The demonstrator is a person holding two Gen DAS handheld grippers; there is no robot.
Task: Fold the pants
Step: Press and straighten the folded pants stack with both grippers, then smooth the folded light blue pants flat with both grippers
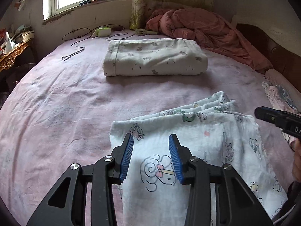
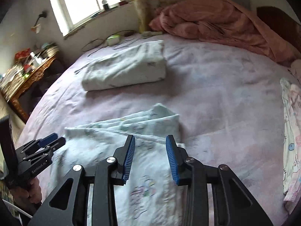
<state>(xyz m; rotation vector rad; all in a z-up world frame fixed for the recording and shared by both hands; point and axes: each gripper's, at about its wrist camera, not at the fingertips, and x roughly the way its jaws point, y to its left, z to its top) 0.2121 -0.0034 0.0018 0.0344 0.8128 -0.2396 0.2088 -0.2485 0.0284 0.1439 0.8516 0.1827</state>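
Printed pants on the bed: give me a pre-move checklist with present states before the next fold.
1. Printed pants lying on the pink sheet: ok.
2. Left gripper over the cloth, jaws apart: ok.
3. Right gripper over the cloth, jaws apart: ok.
4. Cloth pinched by either gripper: cannot tell.
5. Folded blanket clear of the pants: ok.
6. Right-wrist view sharp: not ok, blurred.
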